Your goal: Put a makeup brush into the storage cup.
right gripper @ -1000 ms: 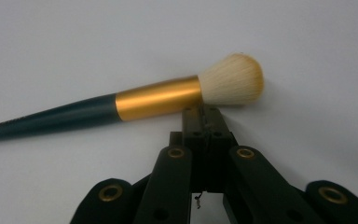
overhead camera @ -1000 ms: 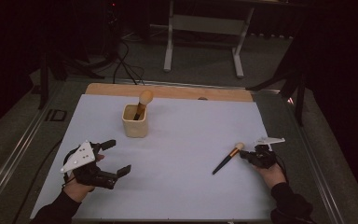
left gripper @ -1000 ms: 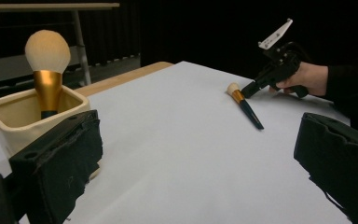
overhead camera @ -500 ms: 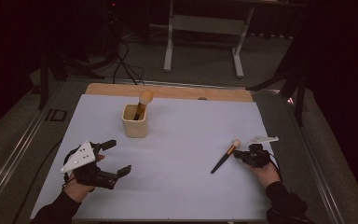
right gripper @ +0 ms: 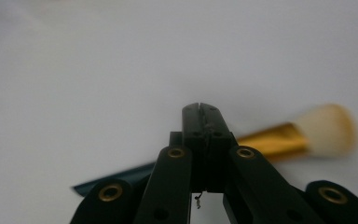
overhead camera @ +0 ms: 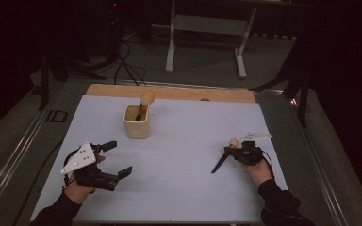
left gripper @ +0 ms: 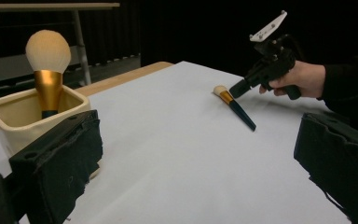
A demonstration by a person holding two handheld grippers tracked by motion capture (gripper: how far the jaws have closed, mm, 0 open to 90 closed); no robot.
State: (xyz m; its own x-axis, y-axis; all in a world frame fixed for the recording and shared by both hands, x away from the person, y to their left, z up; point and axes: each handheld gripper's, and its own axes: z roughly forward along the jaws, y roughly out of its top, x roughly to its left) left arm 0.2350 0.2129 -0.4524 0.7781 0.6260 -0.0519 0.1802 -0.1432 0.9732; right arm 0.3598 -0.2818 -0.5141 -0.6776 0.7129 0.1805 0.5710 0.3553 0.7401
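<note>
- The small brush (left gripper: 233, 105) lies flat on the bench (overhead camera: 179, 188), near its right side: a dark, tapered handle, a gold metal collar and a soft cream tuft.
- The right gripper (overhead camera: 234, 151) is matte black, with a pale three-cornered plate on top. Its fingers (right gripper: 192, 122) are pressed together with only a hairline seam between them; brass-coloured rivets dot their linkage bars.
- In the left gripper view the tip of the right gripper is at the brush's collar; whether it touches the brush cannot be told. In the right gripper view the brush passes behind the closed tips, blurred, its middle hidden by them.
- The left gripper (overhead camera: 114, 159) is at the bench's near left, its fingers (left gripper: 60, 163) spread wide apart and holding nothing. They are blocky pads with a rough, frayed black facing.
- A square cream cup (overhead camera: 136, 122) with rounded corners and a smooth glazed look stands toward the far middle. In it a big brush (overhead camera: 144, 103) leans, with a round, fluffy cream head over a gold collar; its handle is hidden in the cup.
- The bench is covered by a plain white matte sheet, with a strip of wood showing along the far edge.
- The room beyond is dark: grey floor, a pale metal frame (overhead camera: 205, 28) and loose black cables (overhead camera: 125, 66).
</note>
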